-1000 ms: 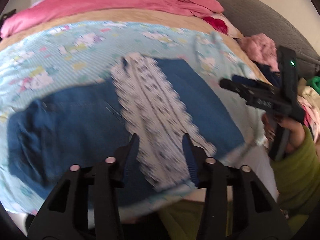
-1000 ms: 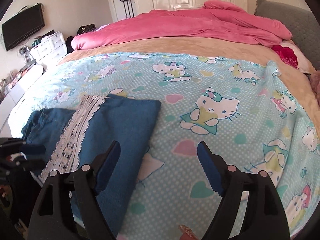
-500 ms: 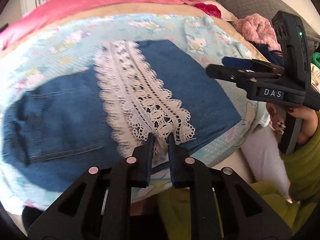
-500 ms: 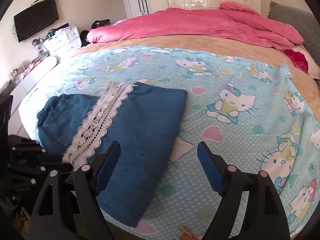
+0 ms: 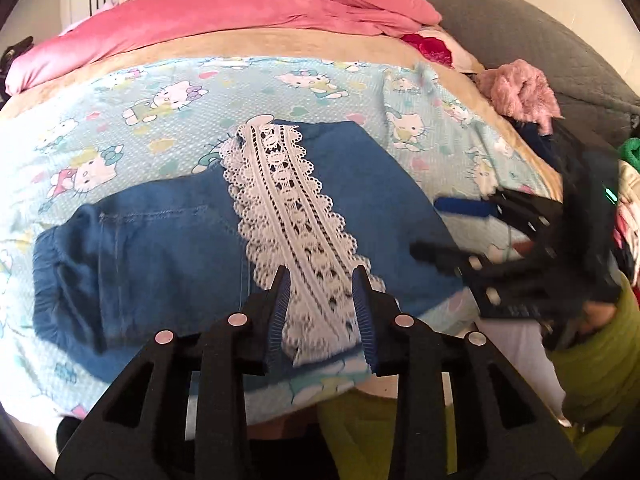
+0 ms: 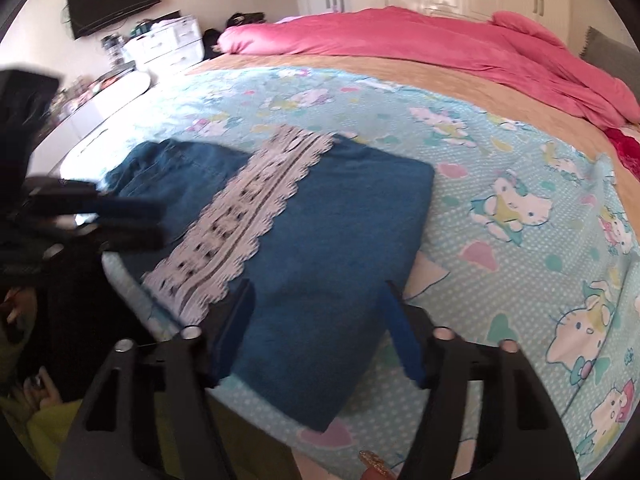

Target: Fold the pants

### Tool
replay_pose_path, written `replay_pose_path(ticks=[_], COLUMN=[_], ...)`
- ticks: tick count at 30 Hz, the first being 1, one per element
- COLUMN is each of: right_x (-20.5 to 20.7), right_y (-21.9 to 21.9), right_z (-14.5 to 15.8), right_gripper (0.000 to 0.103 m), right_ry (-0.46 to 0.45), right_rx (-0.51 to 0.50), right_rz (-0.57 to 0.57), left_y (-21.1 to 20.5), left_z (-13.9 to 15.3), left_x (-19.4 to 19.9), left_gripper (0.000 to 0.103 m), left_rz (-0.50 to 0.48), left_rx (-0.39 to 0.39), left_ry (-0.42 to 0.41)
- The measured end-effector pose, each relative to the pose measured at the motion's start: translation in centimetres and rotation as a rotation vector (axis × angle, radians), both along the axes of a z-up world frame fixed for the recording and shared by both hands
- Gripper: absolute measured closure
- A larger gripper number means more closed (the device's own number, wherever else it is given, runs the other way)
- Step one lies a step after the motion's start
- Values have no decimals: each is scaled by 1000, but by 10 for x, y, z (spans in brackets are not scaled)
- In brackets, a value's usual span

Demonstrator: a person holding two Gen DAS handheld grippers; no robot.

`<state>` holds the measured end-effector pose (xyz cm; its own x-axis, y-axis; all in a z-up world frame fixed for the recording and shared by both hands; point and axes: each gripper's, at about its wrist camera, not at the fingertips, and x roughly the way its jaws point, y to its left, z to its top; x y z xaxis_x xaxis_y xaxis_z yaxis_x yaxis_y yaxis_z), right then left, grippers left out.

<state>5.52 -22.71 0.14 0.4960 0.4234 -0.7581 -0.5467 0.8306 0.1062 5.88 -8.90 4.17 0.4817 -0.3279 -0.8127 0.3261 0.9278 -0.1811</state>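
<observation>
Pants (image 5: 380,208) of blue denim, in the left wrist view lying flat near the front edge of the bed, on a light blue sheet (image 5: 180,92) with a cartoon cat print. Judged as partly folded: legs seemingly brought over the upper part, so that a white lace strip (image 5: 280,208) crosses the middle, gathered waist end at the left, smooth rectangular part at the right. Probably one more fold left to make a compact package. Denim thick and matte; lace thin, openwork, with scalloped edges. Left gripper (image 5: 322,308) moderately open, its fingers at both sides of the near end of the lace, with nothing caught between them. Right gripper (image 5: 480,240) blurred at the right side. Pink duvet (image 5: 240,12), soft and crumpled, far behind. In the right wrist view, same pants (image 6: 340,232), with clean straight edges and a sharp near corner at the right part, lace strip (image 6: 240,216) running diagonally. Right gripper (image 6: 316,332) widely open over the near edge of the denim, holding nothing. Left gripper (image 6: 120,220) blurred at the left, near the waist side.
</observation>
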Motion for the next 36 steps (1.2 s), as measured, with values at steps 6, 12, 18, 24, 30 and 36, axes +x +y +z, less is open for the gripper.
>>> replay_pose_path(ticks=[6, 12, 18, 24, 30, 36], right_x=[-6, -7, -6, 0, 2, 4], right_y=[-1, -8, -17, -29, -34, -30], right_z=[-19, -27, -18, -4, 13, 26], right_gripper=[48, 49, 33, 32, 11, 7], right_ry=[47, 64, 78, 52, 7, -30], right_rx=[-53, -42, 2, 46, 75, 59], right_rz=[18, 11, -36, -112, -163, -185], left_y=[-13, -2, -4, 0, 6, 13], left_z=[-40, -43, -38, -28, -17, -7], left_x=[10, 9, 4, -1, -5, -9], left_gripper=[79, 76, 67, 53, 37, 20], left_rz=[-18, 3, 14, 35, 55, 78], left_rx=[87, 47, 49, 54, 58, 59], left_ry=[70, 84, 73, 51, 18, -13])
